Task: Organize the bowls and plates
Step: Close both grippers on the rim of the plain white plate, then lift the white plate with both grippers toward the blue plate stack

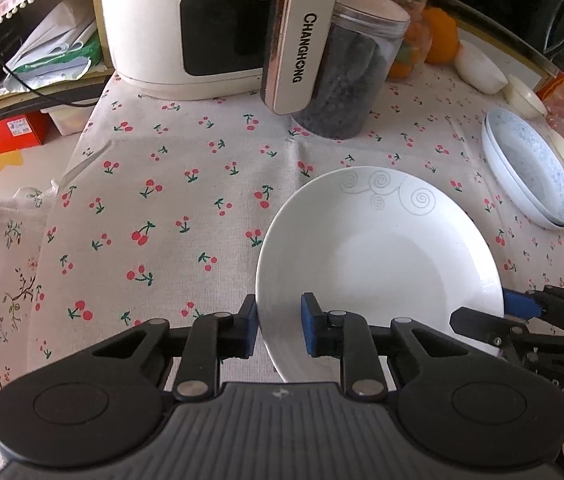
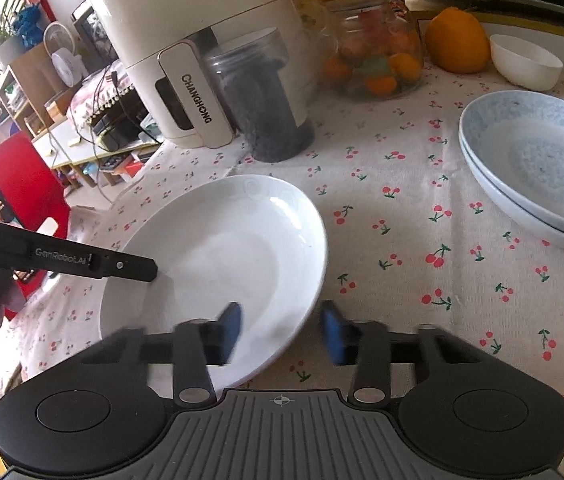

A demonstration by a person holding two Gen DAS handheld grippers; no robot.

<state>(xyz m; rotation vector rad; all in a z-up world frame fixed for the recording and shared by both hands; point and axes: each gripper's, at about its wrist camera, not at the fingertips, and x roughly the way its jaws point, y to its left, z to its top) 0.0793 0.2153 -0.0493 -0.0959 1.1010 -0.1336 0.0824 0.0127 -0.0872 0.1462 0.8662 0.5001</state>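
A: How far along?
B: Two blue plates (image 2: 537, 168) are stacked far right on the desk; the white plate (image 1: 381, 264) and bowl (image 2: 525, 62) remain.
A: Jaws?
B: Left gripper (image 1: 280, 330) and right gripper (image 2: 282, 334) straddle the white plate's rim, both open, unclosed.

Both wrist views look closely down, sharing the white plate (image 1: 381, 256).

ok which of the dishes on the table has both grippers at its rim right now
The plain white plate with swirl marks. The left gripper and right gripper both straddle its rim, open. The stacked blue speckled plates and small white bowl sit apart.
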